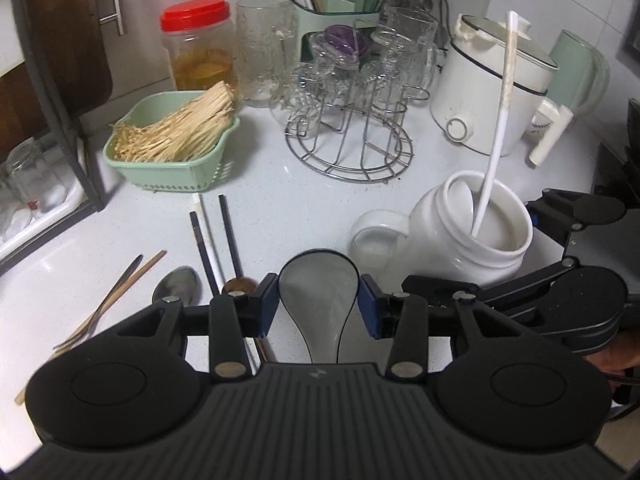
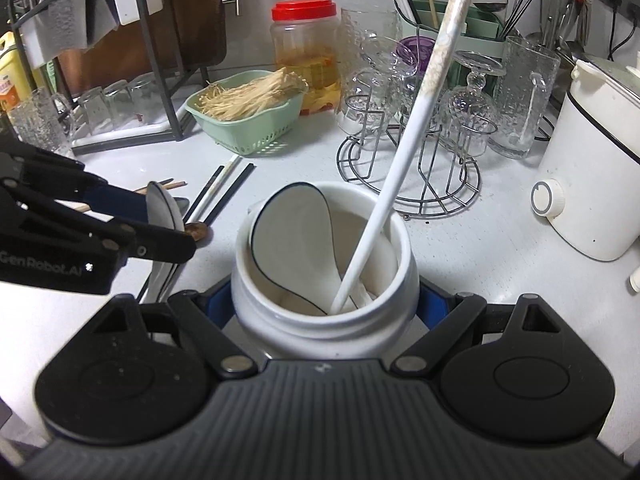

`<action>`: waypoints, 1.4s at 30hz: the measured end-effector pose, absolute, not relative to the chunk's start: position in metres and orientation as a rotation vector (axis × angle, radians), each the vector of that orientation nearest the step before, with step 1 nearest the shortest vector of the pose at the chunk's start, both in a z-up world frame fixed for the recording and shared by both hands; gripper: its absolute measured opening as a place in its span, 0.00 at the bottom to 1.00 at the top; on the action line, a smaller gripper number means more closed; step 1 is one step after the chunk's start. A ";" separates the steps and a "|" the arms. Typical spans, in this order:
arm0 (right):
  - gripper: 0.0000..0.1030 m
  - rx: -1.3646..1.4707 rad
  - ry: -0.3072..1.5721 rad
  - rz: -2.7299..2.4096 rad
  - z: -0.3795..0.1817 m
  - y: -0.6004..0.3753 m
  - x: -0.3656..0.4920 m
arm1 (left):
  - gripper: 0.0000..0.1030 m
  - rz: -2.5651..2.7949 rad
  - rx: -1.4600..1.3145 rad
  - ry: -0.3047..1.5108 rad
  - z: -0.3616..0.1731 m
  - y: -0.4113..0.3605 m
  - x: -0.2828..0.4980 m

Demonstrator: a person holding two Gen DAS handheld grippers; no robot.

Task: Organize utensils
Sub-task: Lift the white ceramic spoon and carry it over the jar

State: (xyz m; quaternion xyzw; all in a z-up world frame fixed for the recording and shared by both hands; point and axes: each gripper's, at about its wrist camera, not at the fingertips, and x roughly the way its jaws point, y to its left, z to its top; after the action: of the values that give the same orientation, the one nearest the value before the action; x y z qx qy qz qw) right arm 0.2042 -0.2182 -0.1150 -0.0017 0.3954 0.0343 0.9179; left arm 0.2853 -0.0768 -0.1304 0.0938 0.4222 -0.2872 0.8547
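Note:
My left gripper (image 1: 318, 304) is shut on a white ceramic spoon with a dark rim (image 1: 318, 292), its blue pads pressing the bowl's sides, lifted off the counter. In the right wrist view the same spoon (image 2: 162, 208) hangs in the left gripper (image 2: 164, 224), left of the white jar (image 2: 324, 320). My right gripper (image 2: 324, 300) is shut on the jar's body. Inside the jar stand another dark-rimmed spoon (image 2: 292, 240) and a long white utensil (image 2: 404, 160). On the counter lie black and white chopsticks (image 1: 208, 240), a metal spoon (image 1: 178, 284), a fork (image 1: 104, 308) and a wooden chopstick (image 1: 132, 280).
A green basket of pale stalks (image 1: 132, 160) sits at the back left, beside a red-lidded jar (image 1: 196, 48). A wire rack of glasses (image 1: 352, 120) and a white electric pot (image 1: 472, 92) stand behind the jar. A dark dish rack (image 1: 56, 120) lines the left edge.

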 end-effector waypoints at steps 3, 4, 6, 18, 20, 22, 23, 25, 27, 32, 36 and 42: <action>0.89 -0.006 0.809 0.081 -0.116 -0.219 0.204 | 0.47 -0.585 0.184 0.883 -0.128 -0.076 0.282; 0.89 -0.008 0.807 0.085 -0.116 -0.219 0.204 | 0.47 -0.580 0.180 0.879 -0.127 -0.075 0.280; 0.89 -0.011 0.805 0.091 -0.116 -0.219 0.205 | 0.47 -0.572 0.176 0.868 -0.123 -0.074 0.277; 0.89 -0.036 0.799 0.137 -0.117 -0.216 0.212 | 0.47 -0.523 0.113 0.827 -0.093 -0.066 0.267; 0.89 -0.040 0.799 0.144 -0.117 -0.216 0.213 | 0.47 -0.523 0.098 0.816 -0.083 -0.065 0.266; 0.89 -0.048 0.798 0.151 -0.117 -0.215 0.213 | 0.47 -0.522 0.085 0.805 -0.071 -0.066 0.265; 0.89 -0.052 0.797 0.153 -0.117 -0.214 0.214 | 0.47 -0.522 0.080 0.801 -0.064 -0.066 0.266; 0.89 -0.057 0.797 0.157 -0.118 -0.213 0.214 | 0.47 -0.528 0.072 0.788 -0.050 -0.068 0.265; 0.89 -0.061 0.797 0.161 -0.118 -0.212 0.214 | 0.47 -0.525 0.082 0.803 -0.036 -0.073 0.268; 0.89 -0.065 0.796 0.168 -0.118 -0.210 0.214 | 0.47 -0.555 0.055 0.783 -0.001 -0.080 0.269; 0.89 -0.061 0.793 0.172 -0.118 -0.210 0.214 | 0.47 -0.591 0.051 0.762 0.021 -0.090 0.268; 0.89 -0.062 0.790 0.179 -0.119 -0.209 0.215 | 0.47 -0.662 0.059 0.728 0.041 -0.108 0.268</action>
State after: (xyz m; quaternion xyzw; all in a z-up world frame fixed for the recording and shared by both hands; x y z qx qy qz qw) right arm 0.2149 -0.2092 -0.1185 -0.0303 0.3841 0.0872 0.9186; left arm 0.2678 -0.1085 0.0406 0.0284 0.3493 -0.3178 0.8810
